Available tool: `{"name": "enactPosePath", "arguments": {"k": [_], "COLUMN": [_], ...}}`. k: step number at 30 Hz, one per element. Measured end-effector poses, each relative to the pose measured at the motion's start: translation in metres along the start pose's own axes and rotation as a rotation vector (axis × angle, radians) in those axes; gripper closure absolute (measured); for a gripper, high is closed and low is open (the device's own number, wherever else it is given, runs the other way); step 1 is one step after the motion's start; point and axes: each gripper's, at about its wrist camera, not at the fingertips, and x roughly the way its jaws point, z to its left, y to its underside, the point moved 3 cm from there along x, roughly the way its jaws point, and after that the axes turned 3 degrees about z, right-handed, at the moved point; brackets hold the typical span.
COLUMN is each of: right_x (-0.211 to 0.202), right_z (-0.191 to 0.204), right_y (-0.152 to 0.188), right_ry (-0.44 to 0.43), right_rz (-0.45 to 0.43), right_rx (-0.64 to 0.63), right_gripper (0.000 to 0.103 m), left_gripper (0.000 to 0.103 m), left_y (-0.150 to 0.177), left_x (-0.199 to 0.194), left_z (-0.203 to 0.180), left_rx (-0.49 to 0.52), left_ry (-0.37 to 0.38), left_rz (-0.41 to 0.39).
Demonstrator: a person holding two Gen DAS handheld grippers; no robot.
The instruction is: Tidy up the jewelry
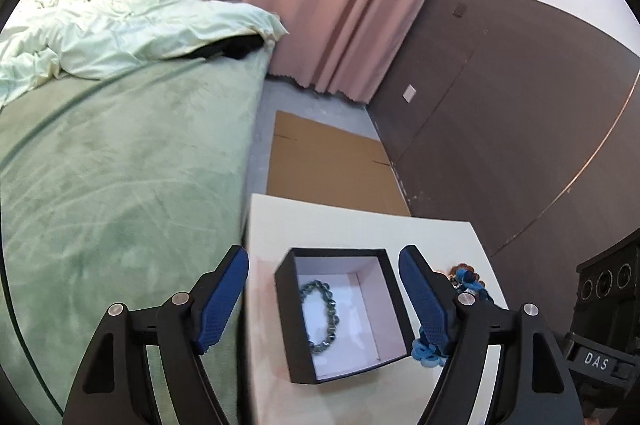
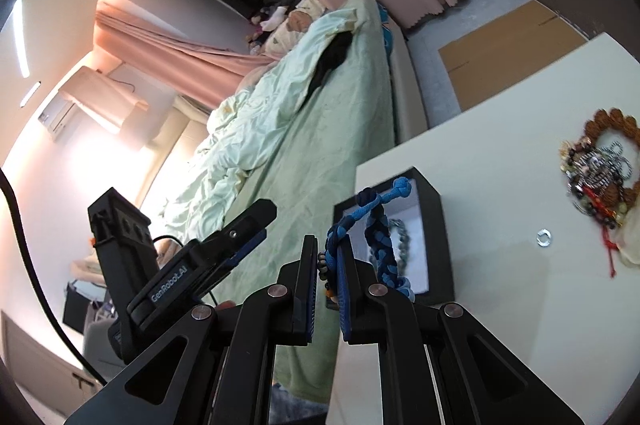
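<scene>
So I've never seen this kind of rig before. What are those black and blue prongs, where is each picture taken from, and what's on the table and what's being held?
There is no robot here: a person holds a two-fingered tool in each hand, with a fisheye camera looking forward along the fingers.

The left wrist view shows the left tool open, straddling an open black box on a white table beside a bed. A grey-green bead bracelet lies inside.

The right wrist view shows the right tool pinching a blue braided bracelet in front of the box. Farther right, a pile of jewelry and a small metal ring lie on the table.
</scene>
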Motion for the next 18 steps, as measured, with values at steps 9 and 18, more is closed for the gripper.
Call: {"name": "enactPosePath", "arguments": {"k": [9,18], "right_x": [0.023,0.034], "right_z": [0.014,0.022], "right_y": [-0.007,-0.004], "right_ry": [-0.042,-0.028], "right_rz": [-0.011,0.002], "right_rx": [-0.02,-0.027], "right_gripper": [0.092,0.028], "left_gripper": [0.024,0.02], "left_y": [-0.005,0.0], "left_x": [-0.016,-0.018], "left_z": [0.019,0.02], "left_rx": [-0.036,-0.037], "left_ry": [-0.021,-0.018], "left_rz": [-0.032,-0.027]}}
